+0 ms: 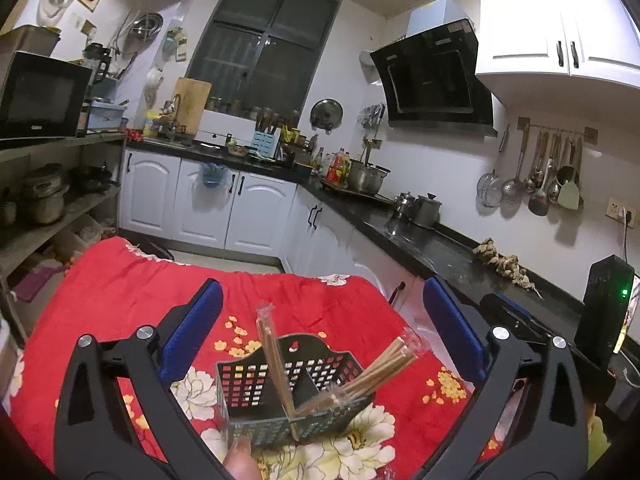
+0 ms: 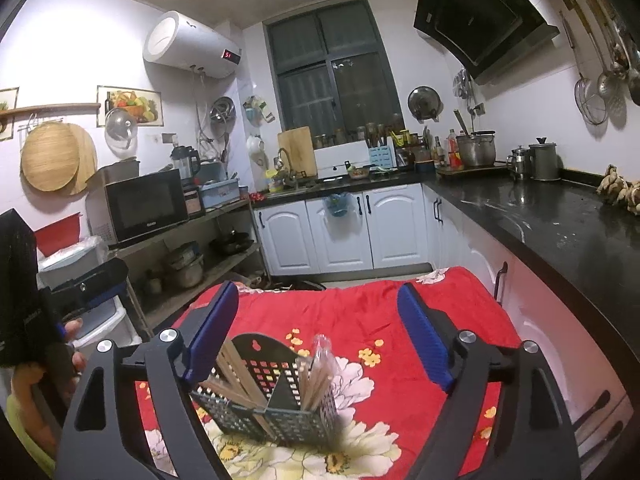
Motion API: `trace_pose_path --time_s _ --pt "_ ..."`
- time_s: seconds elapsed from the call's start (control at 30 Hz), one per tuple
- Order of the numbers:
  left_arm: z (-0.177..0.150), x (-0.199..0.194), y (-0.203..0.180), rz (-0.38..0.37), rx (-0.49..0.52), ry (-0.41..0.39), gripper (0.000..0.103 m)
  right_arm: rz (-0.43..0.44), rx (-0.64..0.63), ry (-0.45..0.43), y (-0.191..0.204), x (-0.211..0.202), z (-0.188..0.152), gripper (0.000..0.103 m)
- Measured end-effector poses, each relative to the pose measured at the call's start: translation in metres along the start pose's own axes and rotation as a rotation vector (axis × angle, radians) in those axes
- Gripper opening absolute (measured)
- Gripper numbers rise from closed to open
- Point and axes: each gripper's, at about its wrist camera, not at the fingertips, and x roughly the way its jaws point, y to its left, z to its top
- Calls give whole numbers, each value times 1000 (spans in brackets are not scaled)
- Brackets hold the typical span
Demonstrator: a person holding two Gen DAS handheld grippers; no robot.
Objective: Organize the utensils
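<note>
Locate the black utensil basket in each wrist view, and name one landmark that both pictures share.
Left wrist: the black utensil basket sits bottom centre on the red floral cloth, between the open blue fingers.
Right wrist: the black utensil basket is bottom centre-left, close to the left-hand blue finger.
Shared landmark: the dark window above the far counter.

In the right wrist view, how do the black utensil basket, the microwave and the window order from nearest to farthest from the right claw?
From the right claw, which stands open:
1. Black utensil basket, just below and between its fingers, on the red cloth.
2. Microwave, on the shelf to the left.
3. Window, on the far wall, above the counter.
</note>
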Motion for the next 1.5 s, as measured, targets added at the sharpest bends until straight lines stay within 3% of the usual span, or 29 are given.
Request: trace_pose_path --time_s 0.37,0.63,1.2,1.5 --pt "-27 -24 -1 -6 -19 33 92 16 -39 41 7 -23 -23 84" --pt "-62 -31 5 12 -37 101 92 23 -71 83 13 -31 -47 85" --pt "-143 -36 47 115 -132 307 92 37 -83 287 12 -15 -117 85" --pt "-167 -37 58 162 -142 369 92 51 -85 358 19 -11 -143 85"
